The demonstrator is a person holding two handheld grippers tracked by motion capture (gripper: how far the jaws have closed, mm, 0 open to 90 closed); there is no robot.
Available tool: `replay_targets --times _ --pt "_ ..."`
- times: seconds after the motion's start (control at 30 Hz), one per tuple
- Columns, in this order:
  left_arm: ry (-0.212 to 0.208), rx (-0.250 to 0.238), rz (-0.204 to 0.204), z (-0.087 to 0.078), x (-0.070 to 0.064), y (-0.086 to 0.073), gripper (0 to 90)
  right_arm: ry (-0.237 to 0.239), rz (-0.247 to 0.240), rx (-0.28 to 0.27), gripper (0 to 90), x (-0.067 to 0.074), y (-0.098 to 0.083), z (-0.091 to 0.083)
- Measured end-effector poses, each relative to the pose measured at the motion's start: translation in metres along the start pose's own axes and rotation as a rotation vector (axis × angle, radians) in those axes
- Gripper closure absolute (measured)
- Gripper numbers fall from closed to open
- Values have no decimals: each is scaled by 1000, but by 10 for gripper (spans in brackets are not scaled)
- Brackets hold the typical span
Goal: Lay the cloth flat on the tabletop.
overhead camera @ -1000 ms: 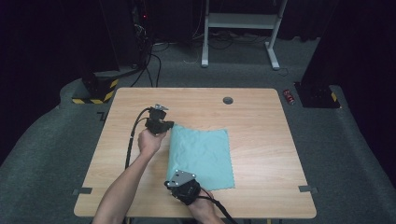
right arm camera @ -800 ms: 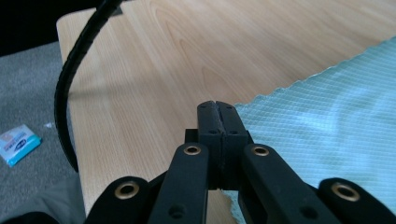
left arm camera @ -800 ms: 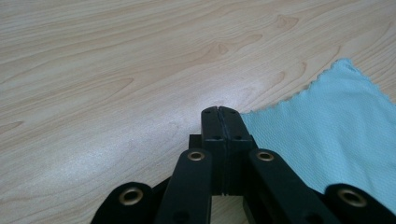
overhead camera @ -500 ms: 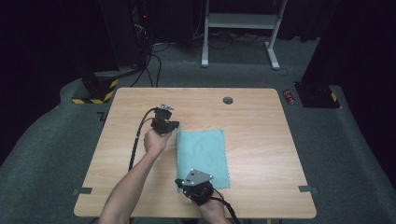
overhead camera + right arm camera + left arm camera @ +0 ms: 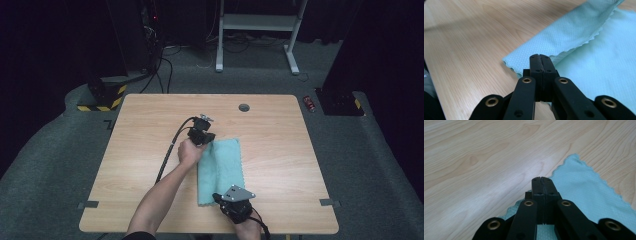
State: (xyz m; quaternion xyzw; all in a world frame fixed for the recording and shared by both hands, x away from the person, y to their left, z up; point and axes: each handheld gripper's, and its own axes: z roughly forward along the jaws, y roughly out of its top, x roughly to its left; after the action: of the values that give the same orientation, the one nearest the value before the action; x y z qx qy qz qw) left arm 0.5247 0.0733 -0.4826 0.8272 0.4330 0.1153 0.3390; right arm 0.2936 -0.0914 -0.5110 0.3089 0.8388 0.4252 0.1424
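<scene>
1. Left gripper [image 5: 541, 180]: fingers pressed flat together, no gap. They seem to have the cloth [image 5: 584, 192] edge pinched, since the fabric runs right under them, though the tips themselves look bare.
2. Right gripper [image 5: 539, 57]: fingers also tight together, sitting on the cloth's [image 5: 579, 40] folded corner. A layer of cloth is lifted and doubled over toward 1 o'clock from the tips.
3. In the high view the left gripper [image 5: 209, 141] sits at the cloth's [image 5: 221, 170] far corner, about 11 o'clock on the cloth; the right gripper [image 5: 219, 197] is at its near edge, about 6 o'clock.
4. Cloth is a narrow teal strip lying just right of the counter's [image 5: 150, 125] middle, long side running away from the person.
5. Small round hole [image 5: 244, 107] in the counter at 12 o'clock, well apart from the cloth.
</scene>
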Motion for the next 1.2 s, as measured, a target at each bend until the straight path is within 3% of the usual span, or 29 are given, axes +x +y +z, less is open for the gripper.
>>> replay_targets --times 0.53,1.2 --pt "-24 11 55 28 -34 21 894 -80 84 -7 900 -25 -28 -27" --pt "-41 25 100 46 -55 34 893 -114 125 -9 900 -36 -44 -38"
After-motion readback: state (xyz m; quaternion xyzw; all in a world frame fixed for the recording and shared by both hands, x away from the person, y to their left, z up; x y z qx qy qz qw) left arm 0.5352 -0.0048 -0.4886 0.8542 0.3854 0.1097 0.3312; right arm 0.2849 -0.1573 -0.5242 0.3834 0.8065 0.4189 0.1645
